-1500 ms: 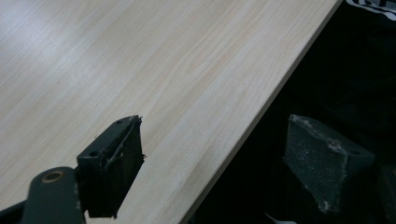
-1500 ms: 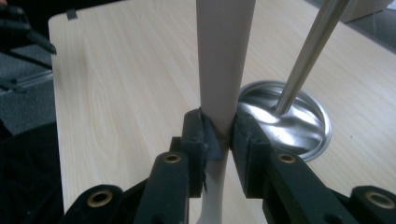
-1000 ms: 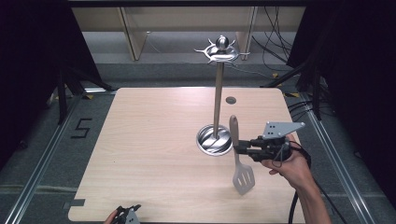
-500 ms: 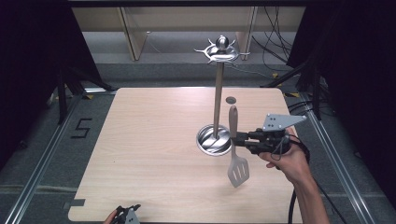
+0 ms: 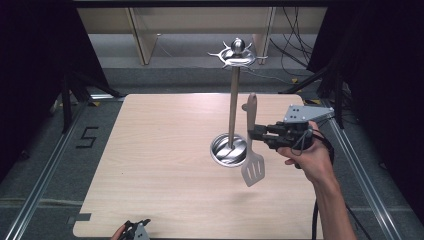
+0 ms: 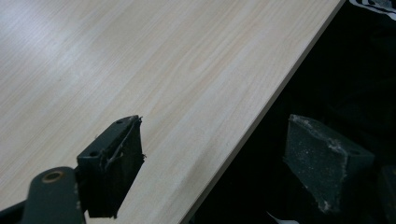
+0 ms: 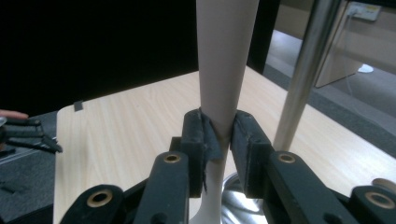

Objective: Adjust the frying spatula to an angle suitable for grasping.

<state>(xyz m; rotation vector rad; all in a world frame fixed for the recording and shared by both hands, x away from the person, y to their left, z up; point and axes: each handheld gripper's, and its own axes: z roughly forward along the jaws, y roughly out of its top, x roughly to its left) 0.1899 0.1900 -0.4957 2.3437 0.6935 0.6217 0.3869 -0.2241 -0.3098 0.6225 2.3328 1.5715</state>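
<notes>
High view: the slotted spatula (image 5: 251,150) hangs upright above the wooden table (image 5: 150,165), handle up and slotted blade down, clear of the tabletop. The right gripper (image 5: 252,133) is clamped on its pale handle about midway, the jaws reaching in level from the right, with the person's right hand (image 5: 307,160) wrapped round the gripper body and the grey three-cornered plate on top. In the right gripper view the two black pads press on either side of the handle (image 7: 223,70), which widens above them and narrows below.

Just to the left of the spatula stands the metal utensil stand (image 5: 233,100): a thin upright pole rising from a round shiny base (image 5: 228,149) on the table, with a ring of hooks (image 5: 237,54) at its top. The spatula's blade hangs just beside the base's right rim, and its handle top stays well below the hooks.

Well apart, at the table's near edge, the left gripper (image 5: 136,231) sits low; in the left gripper view its jaws stand wide apart with nothing between them, one over the wood, the other past the edge.
</notes>
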